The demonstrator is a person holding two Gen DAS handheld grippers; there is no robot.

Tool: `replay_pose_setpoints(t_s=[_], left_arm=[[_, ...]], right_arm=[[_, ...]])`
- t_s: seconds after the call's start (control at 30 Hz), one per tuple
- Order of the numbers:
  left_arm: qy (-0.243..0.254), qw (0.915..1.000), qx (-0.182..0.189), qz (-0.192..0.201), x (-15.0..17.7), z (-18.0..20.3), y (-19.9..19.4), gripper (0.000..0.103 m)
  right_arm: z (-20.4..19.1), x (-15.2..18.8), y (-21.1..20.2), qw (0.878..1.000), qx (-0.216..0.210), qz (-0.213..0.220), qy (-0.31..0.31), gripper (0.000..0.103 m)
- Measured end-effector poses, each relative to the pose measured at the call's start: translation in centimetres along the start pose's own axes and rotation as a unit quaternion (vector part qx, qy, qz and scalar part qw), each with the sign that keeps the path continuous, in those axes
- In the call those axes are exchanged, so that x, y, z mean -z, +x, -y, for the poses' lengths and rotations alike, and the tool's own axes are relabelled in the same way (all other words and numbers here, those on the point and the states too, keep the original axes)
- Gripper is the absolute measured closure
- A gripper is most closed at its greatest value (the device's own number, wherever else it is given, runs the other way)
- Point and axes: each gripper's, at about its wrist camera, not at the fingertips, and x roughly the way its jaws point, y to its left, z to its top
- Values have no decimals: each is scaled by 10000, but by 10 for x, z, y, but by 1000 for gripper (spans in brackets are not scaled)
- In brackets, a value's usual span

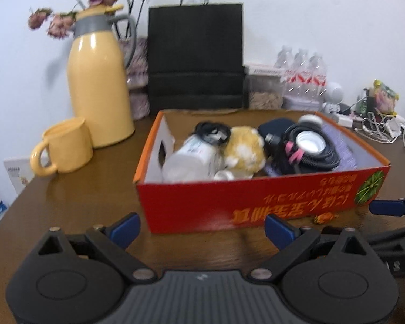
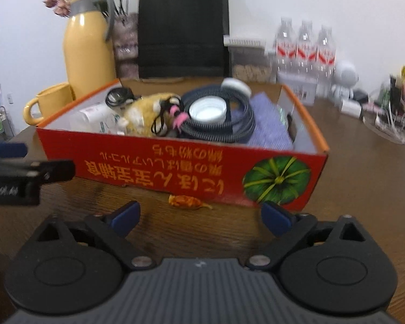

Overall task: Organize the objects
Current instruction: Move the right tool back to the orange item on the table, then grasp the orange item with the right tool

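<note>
- The red box (image 2: 181, 167) sits on the brown table (image 2: 364, 178), w/ its near wall facing both grippers.
- The box is already full: a white bottle (image 1: 186, 156), a yellow plush toy (image 1: 243, 148), a coiled black hose (image 2: 218, 127) w/ a white cap (image 2: 208, 112) in its middle, and a purple cloth (image 2: 270, 124).
- One small thing is left out: an orange wrapped candy (image 2: 189, 202) lies on the table just beside the box's near wall.
- The right gripper (image 2: 201, 216) is seen w/ fingers wide apart and nothing btwn them. The candy lies just ahead of it.
- The left gripper (image 1: 202, 228) is also wide open and empty, near the box's left front corner.
- The candy is prob. the next thing to be picked up.
- To do it well, the right gripper should be lowered so the candy sits btwn the fingers, then closed softly.
- The wrapper is thin and flat, so the fingertips should be kept low to the table or it may slip.
- The box wall should not be bumped, since the box may slide.
</note>
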Motion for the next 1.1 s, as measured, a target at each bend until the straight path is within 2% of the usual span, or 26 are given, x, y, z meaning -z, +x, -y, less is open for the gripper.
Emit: replay_pose_setpoints(t_s=[0.27, 0.43, 0.5, 0.6, 0.97, 1.1], left_arm=[[-305, 9993, 128, -153, 4, -15, 5, 4], [-333, 9991, 181, -183, 5, -16, 5, 4], [-334, 9991, 190, -167, 6, -16, 4, 4], [-330, 9991, 165, -187, 7, -15, 5, 4], [-344, 9991, 103, -211, 10, -16, 5, 5], [-329, 9993, 122, -113, 10, -15, 1, 5]], right_arm=[[0, -4, 22, 9978, 239, -204, 578, 25], [-2, -5, 22, 9975, 379, -146, 583, 35], [-4, -5, 21, 9976, 433, -125, 526, 49], [-4, -4, 20, 9977, 473, -101, 477, 61], [-1, 2, 11, 9985, 236, -25, 499, 62], [-3, 6, -3, 9989, 96, 166, 433, 62]])
